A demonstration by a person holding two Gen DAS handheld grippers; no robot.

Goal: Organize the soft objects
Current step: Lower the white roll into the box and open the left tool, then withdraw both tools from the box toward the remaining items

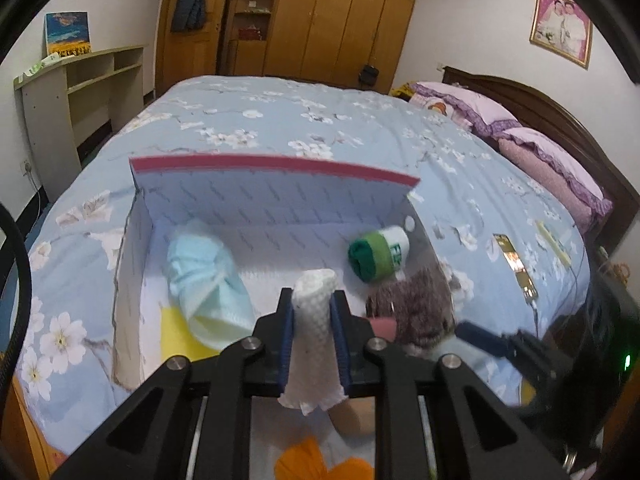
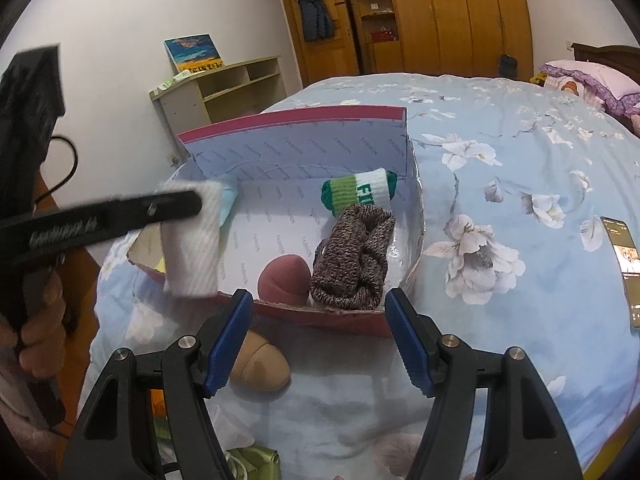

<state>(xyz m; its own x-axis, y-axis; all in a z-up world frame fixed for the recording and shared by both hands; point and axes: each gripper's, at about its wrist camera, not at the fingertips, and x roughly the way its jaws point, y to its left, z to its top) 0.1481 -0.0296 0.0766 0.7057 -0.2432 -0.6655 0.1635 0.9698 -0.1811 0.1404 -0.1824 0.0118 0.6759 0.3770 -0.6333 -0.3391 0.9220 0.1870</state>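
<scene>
- Setting: an open cardboard box (image 1: 276, 196) with a raised lid sits on a bed (image 1: 280, 120) covered by a blue floral quilt
- Left gripper (image 1: 314, 304): jaws clamped on a rolled white cloth (image 1: 314, 332); the blue pads press its two sides and the roll stands up between them, its lower end hanging free below the fingers
- In the right wrist view the white cloth (image 2: 192, 240) hangs at the box's left near corner, seemingly clear of the floor of the box, though the fisheye makes that hard to confirm
- Right gripper (image 2: 320, 332): jaws apart, nothing between them; it hovers just outside the box's near wall
- Already in the box: a pale blue cloth bundle (image 1: 208, 280) at the left, a green-and-white rolled sock (image 2: 356, 192) at the far right, a brown knitted item (image 2: 352, 256) in front of it, a reddish rounded item (image 2: 284, 280) by the near wall
- Outside the box: a tan rounded item (image 2: 260, 368) on the quilt, close to the right gripper's left finger
- Step in hand, as judged: carrying the white cloth for placement in the box
- Next move calls for: bringing the roll over the free floor between the blue bundle and the knitted item, lowering it, then opening the jaws
- Risk: the limp lower end may catch on the box wall
- The tan item looks the likely pick for the right gripper
</scene>
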